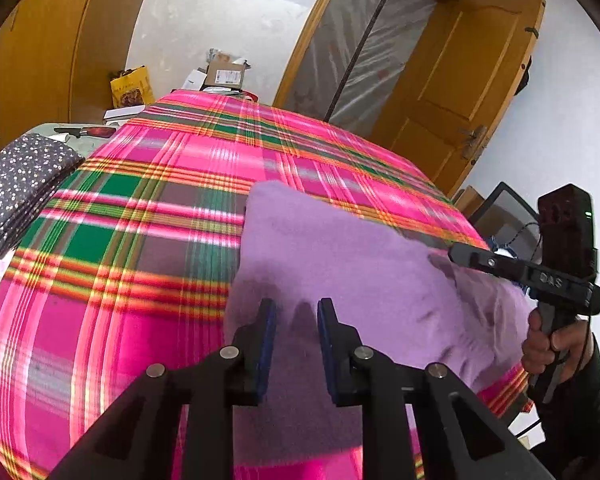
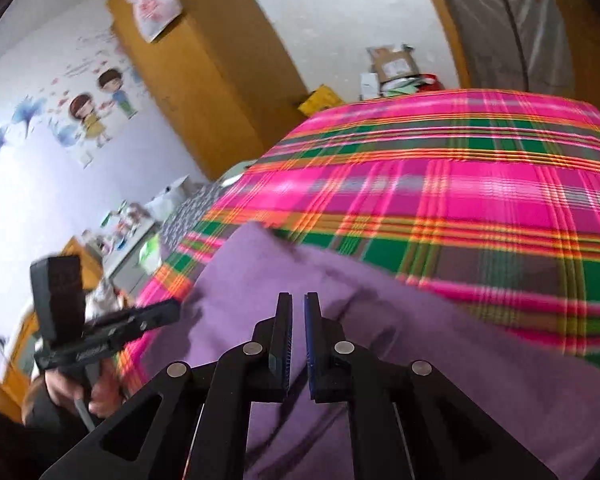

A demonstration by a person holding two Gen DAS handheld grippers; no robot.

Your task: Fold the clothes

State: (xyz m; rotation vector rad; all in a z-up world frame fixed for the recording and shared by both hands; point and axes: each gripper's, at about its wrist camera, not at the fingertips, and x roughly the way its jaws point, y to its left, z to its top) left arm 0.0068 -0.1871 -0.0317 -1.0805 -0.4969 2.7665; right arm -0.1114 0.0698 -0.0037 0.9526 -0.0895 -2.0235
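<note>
Bed with a pink, green and orange plaid cover (image 1: pixel 148 208), taken as the landmark. A purple garment (image 1: pixel 340 264) is lying on the near part of this cover, close to its near edge, rumpled and partly lifted.

Left gripper (image 1: pixel 297 312): the jaws are standing partly open above the near edge of the purple garment. A raised fold of the cloth is showing in the gap between the blue pads, but whether they are pressing on it cannot be told.

Right gripper (image 2: pixel 298 300): the jaws are standing nearly closed, with only a narrow slit between the pads. The purple garment is lying directly beneath and beyond them; no cloth is visible inside the slit in the right wrist view. In the left wrist view the tips of this gripper are touching the raised right side of the garment.

A dotted dark fabric (image 1: pixel 20 192) is lying folded at the left edge of the plaid cover.
</note>
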